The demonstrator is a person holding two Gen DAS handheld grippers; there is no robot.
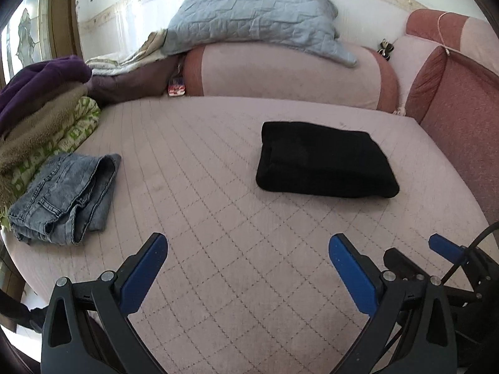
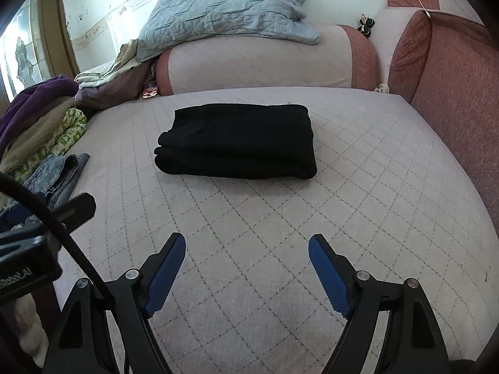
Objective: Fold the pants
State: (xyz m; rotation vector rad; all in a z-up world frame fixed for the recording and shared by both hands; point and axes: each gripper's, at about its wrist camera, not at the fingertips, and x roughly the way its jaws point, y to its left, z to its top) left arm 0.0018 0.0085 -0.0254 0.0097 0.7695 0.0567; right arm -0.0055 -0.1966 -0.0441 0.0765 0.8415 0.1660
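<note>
Black pants [image 1: 324, 160] lie folded into a compact rectangle on the pink quilted bed [image 1: 218, 218]; they also show in the right wrist view [image 2: 240, 141]. My left gripper [image 1: 248, 249] is open and empty, held above the bed in front of and to the left of the pants. My right gripper [image 2: 246, 247] is open and empty, in front of the pants and apart from them. Part of the right gripper shows at the lower right of the left wrist view [image 1: 443, 246].
Folded blue jeans [image 1: 65, 196] lie at the bed's left edge, also in the right wrist view [image 2: 59, 173]. A pile of blankets [image 1: 40, 109] sits behind them. A grey-blue quilt [image 1: 252, 15] rests on a bolster [image 1: 280, 74]. Red cushions [image 1: 458, 103] line the right side.
</note>
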